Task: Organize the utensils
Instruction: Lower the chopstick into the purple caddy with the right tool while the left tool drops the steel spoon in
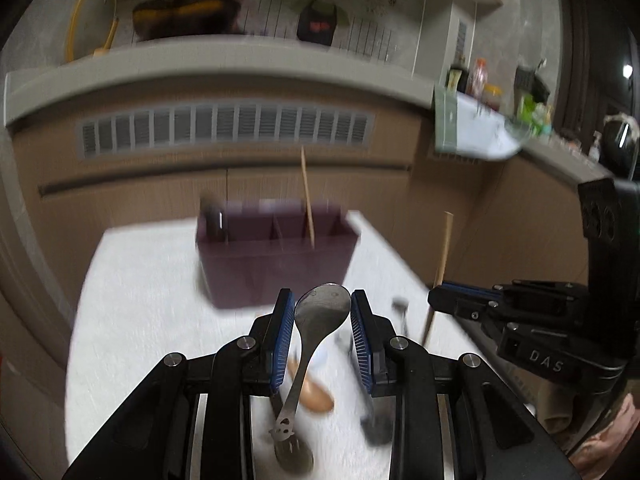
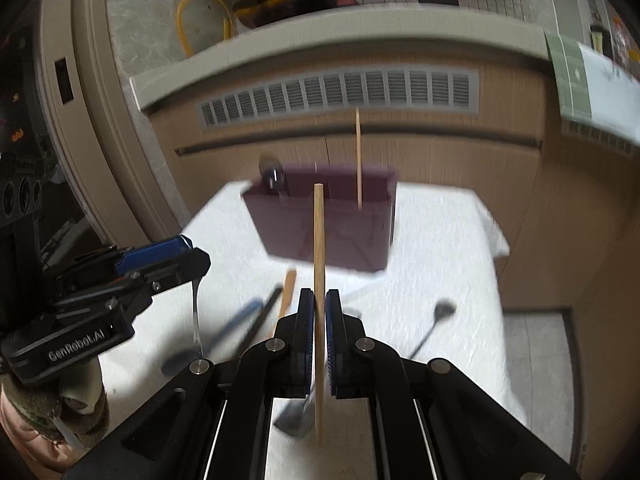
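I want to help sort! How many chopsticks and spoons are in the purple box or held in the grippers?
Chopsticks: 2 (held chopstick in right gripper, standing chopstick in box)
Spoons: 2 (metal spoon in left gripper, blurry spoon in box)
Total: 4

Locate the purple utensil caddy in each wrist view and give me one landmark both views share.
Left wrist: the purple utensil caddy sits at centre, just beyond the left gripper that holds a metal spoon.
Right wrist: the caddy sits at centre, behind the chopstick clamped in the right gripper.
Shared landmark: the single chopstick standing in the caddy.
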{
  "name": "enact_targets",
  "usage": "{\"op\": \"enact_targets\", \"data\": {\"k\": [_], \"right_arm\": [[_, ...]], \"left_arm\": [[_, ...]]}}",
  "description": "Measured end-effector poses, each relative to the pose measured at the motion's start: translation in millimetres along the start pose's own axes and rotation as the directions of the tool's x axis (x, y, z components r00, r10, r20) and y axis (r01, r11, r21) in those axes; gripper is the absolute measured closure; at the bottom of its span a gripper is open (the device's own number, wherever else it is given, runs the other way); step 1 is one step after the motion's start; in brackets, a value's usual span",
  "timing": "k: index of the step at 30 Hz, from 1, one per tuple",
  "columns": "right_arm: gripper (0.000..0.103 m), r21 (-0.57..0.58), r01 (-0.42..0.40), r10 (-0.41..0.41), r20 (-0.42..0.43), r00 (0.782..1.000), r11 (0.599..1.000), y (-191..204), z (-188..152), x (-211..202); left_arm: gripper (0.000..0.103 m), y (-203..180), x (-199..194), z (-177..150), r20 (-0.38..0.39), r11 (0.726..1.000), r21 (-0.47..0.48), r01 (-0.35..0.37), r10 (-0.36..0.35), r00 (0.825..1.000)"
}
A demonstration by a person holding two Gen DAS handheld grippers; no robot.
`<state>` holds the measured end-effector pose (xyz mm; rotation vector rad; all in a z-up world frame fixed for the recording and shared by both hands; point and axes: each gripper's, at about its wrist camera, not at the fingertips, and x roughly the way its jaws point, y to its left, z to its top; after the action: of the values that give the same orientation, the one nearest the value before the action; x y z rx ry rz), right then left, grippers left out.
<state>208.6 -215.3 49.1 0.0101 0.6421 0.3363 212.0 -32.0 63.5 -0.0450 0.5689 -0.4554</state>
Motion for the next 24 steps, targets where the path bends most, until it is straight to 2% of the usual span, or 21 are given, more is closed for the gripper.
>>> {"op": "enact_targets", "data": {"k": [2, 5, 8, 11, 16, 20, 24], "right_arm": [[0.097, -0.033, 0.011, -0.008, 0.075, 0.997, 0.999, -0.1, 35.0, -11.4], [0.097, -0.067, 0.044, -0.03, 0.192, 0.981, 0.997, -1.3, 86.5, -23.3], [0.097, -0.072, 0.069, -0.05, 0.24, 0.97, 0.995, -5.3, 126.1, -11.5], [0.097, -0.061, 0.066, -0.053, 0.202, 0.978, 0.996, -11.8, 147.7, 20.7], [0.097, -0.059, 0.062, -0.056, 0.093, 0.994, 0.996, -24.0, 141.7, 63.3], [0.097, -0.044, 0.04, -0.041, -0.021, 0.999, 0.998, -34.2, 123.3, 97.0], [0.097, -0.022, 0.0, -0.003, -0.127, 0.992, 1.0, -40.1, 103.9, 131.1]], "left_arm": [[0.073, 3.6, -10.8, 36.7, 0.073, 1.0, 0.017, 0.004, -0.005, 0.997], [0.073, 11.9, -17.9, 83.1, 0.157, 0.999, 0.03, 0.021, -0.025, 0.987], [0.073, 26.8, -7.6, 118.1, 0.224, 1.0, 0.019, 0.022, -0.026, 0.974], [0.073, 45.6, 16.1, 136.2, 0.229, 0.997, -0.025, 0.067, -0.06, 0.972], [0.073, 77.3, 65.1, 140.0, 0.215, 0.981, -0.122, 0.154, -0.126, 0.969], [0.073, 91.0, 103.4, 125.9, 0.182, 0.971, -0.174, 0.165, -0.133, 0.974], [0.072, 106.0, 139.5, 102.1, 0.117, 0.957, -0.247, 0.151, -0.126, 0.985]]}}
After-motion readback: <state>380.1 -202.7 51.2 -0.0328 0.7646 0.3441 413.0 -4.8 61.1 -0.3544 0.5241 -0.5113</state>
